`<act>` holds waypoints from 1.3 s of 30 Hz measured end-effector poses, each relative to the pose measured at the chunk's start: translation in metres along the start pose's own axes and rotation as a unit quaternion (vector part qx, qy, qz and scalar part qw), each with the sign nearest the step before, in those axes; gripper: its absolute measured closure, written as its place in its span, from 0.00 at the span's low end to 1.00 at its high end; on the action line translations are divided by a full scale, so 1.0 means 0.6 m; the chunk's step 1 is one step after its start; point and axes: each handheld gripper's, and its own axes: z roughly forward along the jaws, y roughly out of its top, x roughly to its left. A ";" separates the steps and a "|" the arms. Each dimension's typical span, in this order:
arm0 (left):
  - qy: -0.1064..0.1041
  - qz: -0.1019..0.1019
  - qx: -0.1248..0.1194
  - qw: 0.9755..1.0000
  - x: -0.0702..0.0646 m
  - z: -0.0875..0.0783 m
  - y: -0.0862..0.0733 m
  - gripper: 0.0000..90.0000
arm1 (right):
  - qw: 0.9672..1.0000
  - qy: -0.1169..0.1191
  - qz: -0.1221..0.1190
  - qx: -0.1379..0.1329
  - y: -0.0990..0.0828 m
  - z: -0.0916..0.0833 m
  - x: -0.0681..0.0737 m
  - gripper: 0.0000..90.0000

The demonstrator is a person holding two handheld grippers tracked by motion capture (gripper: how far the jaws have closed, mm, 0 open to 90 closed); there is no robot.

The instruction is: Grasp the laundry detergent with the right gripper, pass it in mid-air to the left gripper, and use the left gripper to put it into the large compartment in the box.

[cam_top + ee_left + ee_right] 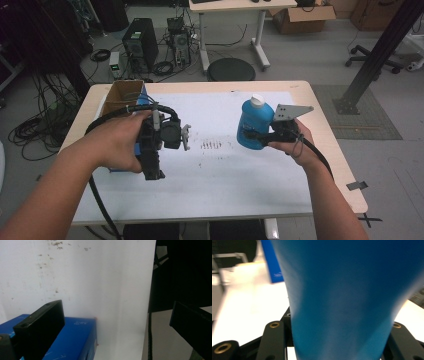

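A blue bottle [251, 121] with a white cap [256, 101] hangs tilted above the right half of the white sheet [225, 180]. My right gripper [256, 134] is shut on the bottle's lower body. In the right gripper view the blue bottle [342, 297] stands between the two black jaws of the right gripper [335, 326]. My left gripper [152, 167] is held over the sheet's left side, above a blue box [138, 148]. In the left gripper view the left gripper [115, 310] stands open with nothing between its jaws, and the blue box [75, 337] lies below the left jaw.
An open cardboard box [122, 95] sits at the table's far left corner. The wooden table [320, 115] is mostly covered by the white sheet, which has small dark marks [211, 145] in its middle. Computers, cables and a round stool [231, 69] stand on the floor beyond.
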 end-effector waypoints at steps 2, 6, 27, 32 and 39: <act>0.001 0.000 0.000 1.000 0.003 -0.005 0.003 0.00 | 0.999 0.035 -0.013 -0.009 0.015 -0.001 0.017 0.51; 0.001 0.001 -0.002 1.000 0.004 -0.009 0.006 0.00 | 0.998 0.064 -0.027 -0.008 0.025 -0.002 0.032 0.51; -0.014 0.016 -0.004 1.000 0.004 0.005 0.041 0.00 | 0.988 0.130 -0.079 0.014 0.013 0.043 0.120 0.50; -0.022 0.015 -0.007 1.000 0.001 0.018 0.046 0.00 | 0.986 0.141 -0.083 0.021 0.006 0.064 0.138 0.50; -0.027 0.014 -0.010 0.999 -0.004 0.028 0.045 0.00 | 0.984 0.155 -0.083 0.023 -0.001 0.091 0.158 0.50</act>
